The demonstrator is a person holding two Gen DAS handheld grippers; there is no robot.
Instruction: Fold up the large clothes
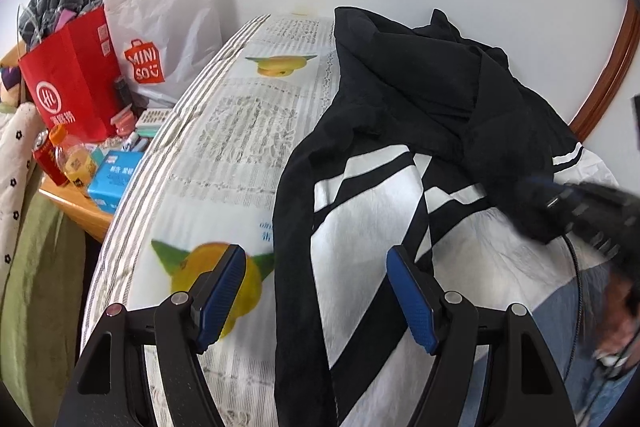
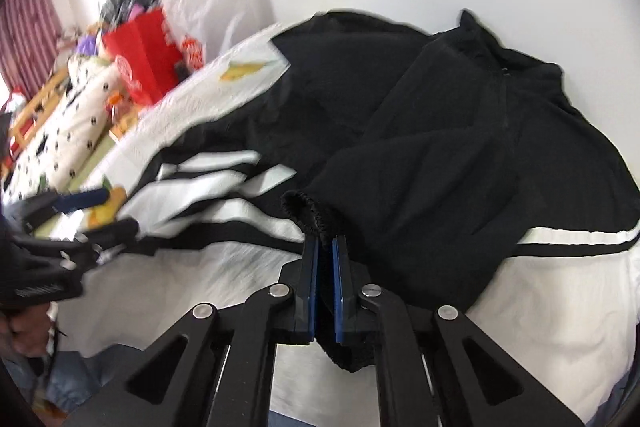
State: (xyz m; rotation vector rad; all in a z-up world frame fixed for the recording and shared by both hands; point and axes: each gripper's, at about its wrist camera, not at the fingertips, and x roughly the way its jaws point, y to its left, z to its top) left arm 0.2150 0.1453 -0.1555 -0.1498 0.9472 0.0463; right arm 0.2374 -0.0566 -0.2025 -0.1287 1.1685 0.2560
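Fabric is gathering between your right gripper (image 2: 327,247) pads: its jaws are clamped together on the elasticated cuff (image 2: 306,209) of the black-and-white nylon track jacket (image 2: 420,147), which is lying crumpled across the newspaper-print bedsheet with yellow fruit pictures (image 1: 248,131), filling the wrist view from nine o'clock round to three. Your left gripper (image 1: 316,291) is hovering with its jaws standing well apart and nothing between them, the jacket's black front edge (image 1: 296,267) running just beneath at six o'clock. As you are working this sleeve, it would probably pay to be keeping the cuff pinched deep in the blue pads rather than at the tips, since slippery nylon is likely to be sliding free. Judging by the bunching at twelve o'clock near the collar (image 2: 472,27), you would do well to be drawing the sleeve slowly and level, so the body is not dragging along. The red paper shopping bag (image 1: 76,83) at ten o'clock is sitting well apart, posing no snag.
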